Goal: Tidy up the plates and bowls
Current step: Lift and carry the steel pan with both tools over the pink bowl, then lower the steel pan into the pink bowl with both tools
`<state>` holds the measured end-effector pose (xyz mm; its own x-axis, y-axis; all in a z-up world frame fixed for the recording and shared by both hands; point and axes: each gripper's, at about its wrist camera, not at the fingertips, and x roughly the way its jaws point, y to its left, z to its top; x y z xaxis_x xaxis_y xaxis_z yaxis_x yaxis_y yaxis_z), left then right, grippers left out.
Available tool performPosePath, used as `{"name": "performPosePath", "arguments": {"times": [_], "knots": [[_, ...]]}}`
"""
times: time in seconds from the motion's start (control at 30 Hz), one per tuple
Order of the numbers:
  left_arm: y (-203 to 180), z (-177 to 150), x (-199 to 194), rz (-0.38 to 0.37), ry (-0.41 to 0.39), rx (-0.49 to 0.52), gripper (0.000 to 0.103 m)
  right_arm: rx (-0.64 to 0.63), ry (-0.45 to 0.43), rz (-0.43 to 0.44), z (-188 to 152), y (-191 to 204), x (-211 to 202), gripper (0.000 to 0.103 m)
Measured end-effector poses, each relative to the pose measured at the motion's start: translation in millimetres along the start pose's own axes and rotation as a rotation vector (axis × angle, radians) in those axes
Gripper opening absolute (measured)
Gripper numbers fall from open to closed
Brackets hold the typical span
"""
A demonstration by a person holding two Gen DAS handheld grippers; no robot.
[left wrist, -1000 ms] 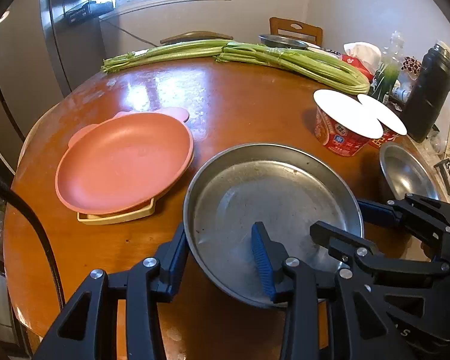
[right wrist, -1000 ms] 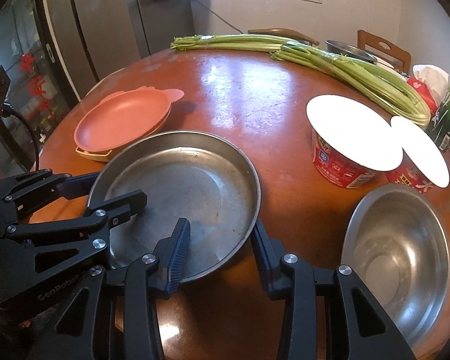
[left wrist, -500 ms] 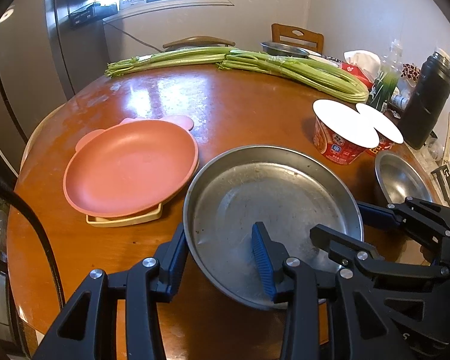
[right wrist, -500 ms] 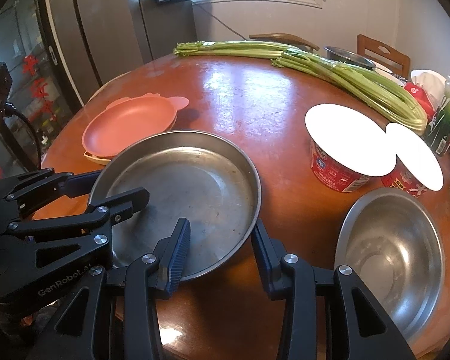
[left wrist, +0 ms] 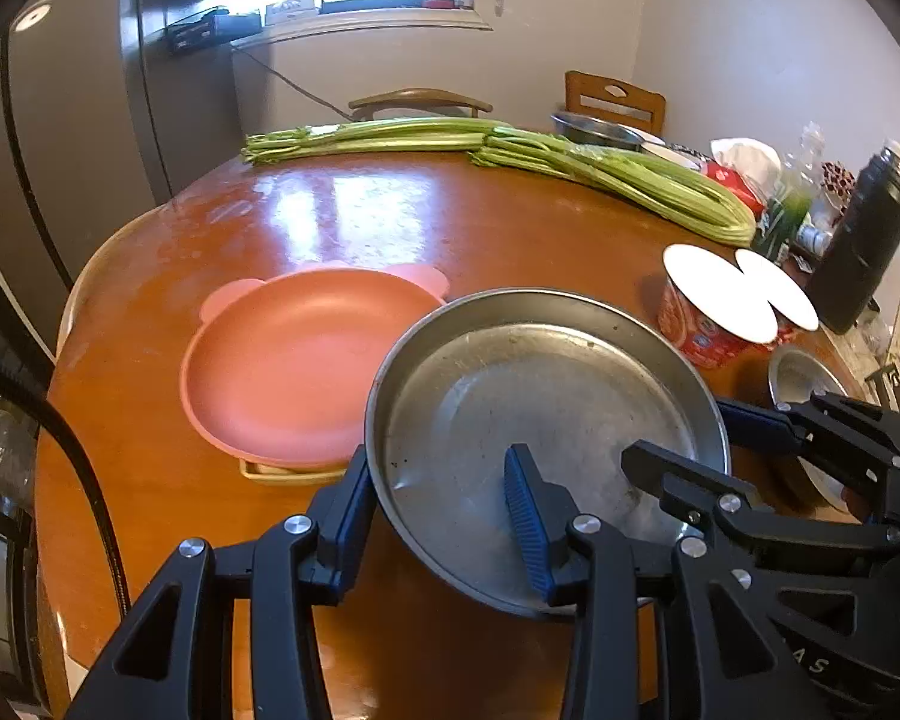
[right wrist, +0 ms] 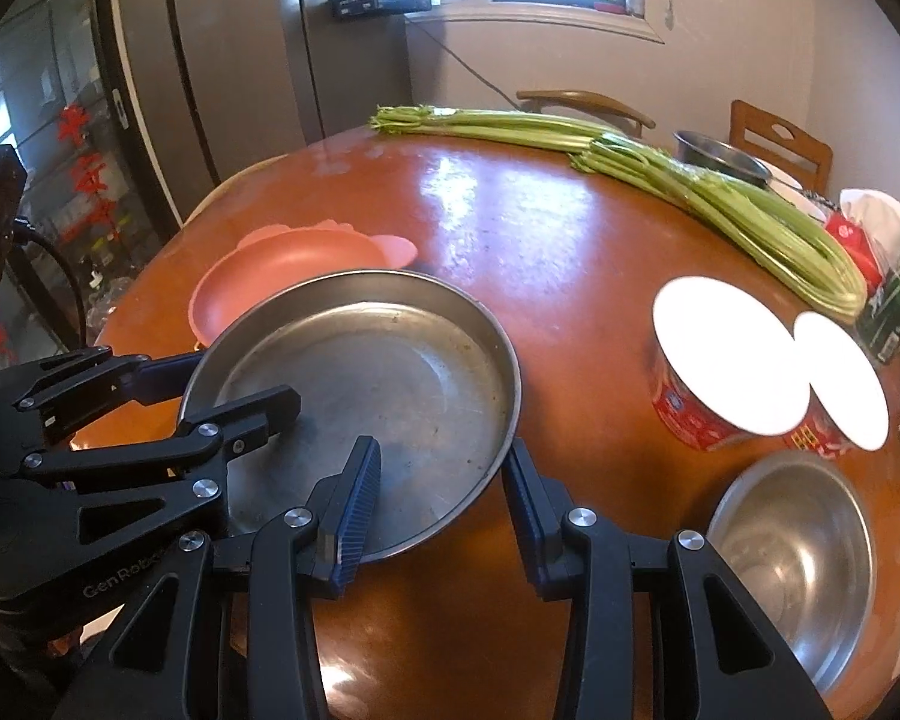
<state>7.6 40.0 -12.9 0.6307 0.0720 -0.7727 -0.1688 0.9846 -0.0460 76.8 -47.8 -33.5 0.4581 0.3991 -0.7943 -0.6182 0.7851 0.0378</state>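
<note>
The step in hand looks like carrying the steel pan (left wrist: 540, 420) toward the pink plate (left wrist: 294, 372), which sits left of centre in the left wrist view on a yellowish plate (left wrist: 282, 471) that peeks out beneath it. To do this well, both hands should keep level with each other so the pan does not tip, clear the pink rim before lowering, and centre the pan over the stack before either grip lets go. The left tongs (left wrist: 444, 510) are narrowed onto the pan's near-left rim, one blue pad outside the wall and the other inside the basin. The right tongs (right wrist: 444, 510) clamp the pan's near-right rim in the same manner, slightly less narrow. In the left wrist view the pan's far-left edge overlaps the pink plate; whether they touch cannot be told. A steel bowl (right wrist: 792, 564) waits on the table (right wrist: 570, 276) at lower right in the right wrist view, below two red cups (right wrist: 732, 360) with white lids.
</note>
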Motion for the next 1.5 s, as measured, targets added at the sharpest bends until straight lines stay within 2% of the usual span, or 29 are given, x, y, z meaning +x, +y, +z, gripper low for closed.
{"name": "performPosePath", "arguments": {"times": [0.67, 0.9, 1.5], "knots": [[70, 26, -4, 0.07, -0.038, -0.109, 0.043, -0.103, 0.014, 0.082, 52, 49, 36, 0.044], [87, 33, 3, 0.065, -0.037, -0.131, 0.043, -0.131, 0.03, 0.08, 66, 60, 47, 0.044], [104, 37, 26, 0.049, 0.013, -0.152, 0.043, -0.076, 0.076, 0.096, 73, 63, 73, 0.044]]}}
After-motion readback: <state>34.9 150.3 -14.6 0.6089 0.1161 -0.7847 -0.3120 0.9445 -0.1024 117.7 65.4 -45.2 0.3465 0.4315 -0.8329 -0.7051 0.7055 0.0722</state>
